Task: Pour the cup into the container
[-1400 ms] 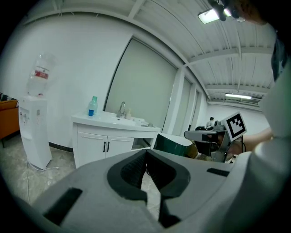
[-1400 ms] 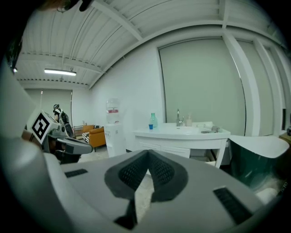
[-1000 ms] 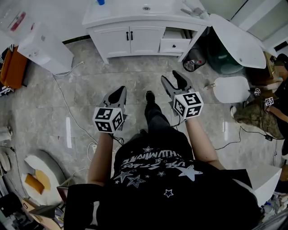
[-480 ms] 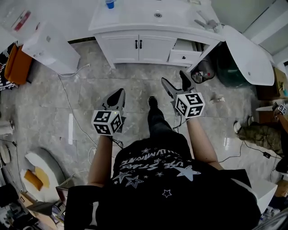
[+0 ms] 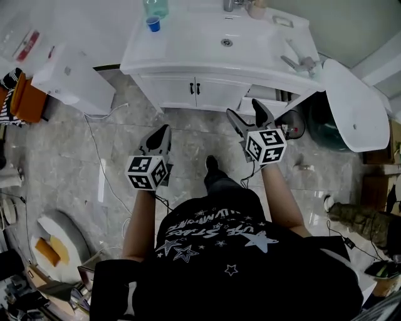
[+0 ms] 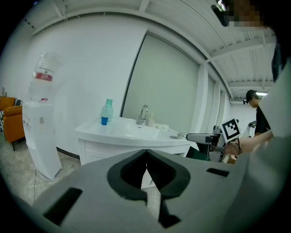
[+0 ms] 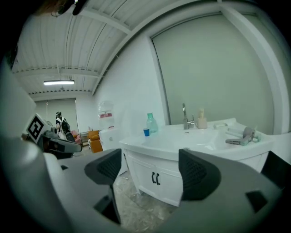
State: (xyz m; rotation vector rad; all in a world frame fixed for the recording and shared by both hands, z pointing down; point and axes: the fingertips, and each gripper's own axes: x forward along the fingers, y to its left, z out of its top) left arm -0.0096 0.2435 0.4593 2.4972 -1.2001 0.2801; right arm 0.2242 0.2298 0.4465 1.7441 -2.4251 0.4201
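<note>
A small blue cup (image 5: 153, 24) stands upright on the left end of the white vanity top (image 5: 188, 47), beside a teal bottle (image 5: 155, 6). The cup (image 6: 104, 120) and bottle (image 6: 108, 109) also show far ahead in the left gripper view, and the cup (image 7: 146, 132) and bottle (image 7: 151, 122) in the right gripper view. The sink basin (image 5: 227, 42) lies mid-counter. My left gripper (image 5: 163, 130) hangs over the floor short of the cabinet, shut and empty. My right gripper (image 5: 245, 110) is level with it, open, nothing between its jaws.
A white water dispenser (image 5: 72, 72) stands left of the vanity, an orange chair (image 5: 25, 97) beyond it. A hair dryer (image 5: 299, 63) lies on the counter's right end. A drawer hangs open above a bin (image 5: 294, 125). A cable (image 5: 94, 150) trails across the floor. Another person (image 6: 254, 109) stands at right.
The view has moved nearer the vanity, so the counter, cup and bottle come into sight. The right jaws have spread a little wider. The left gripper stays shut.
</note>
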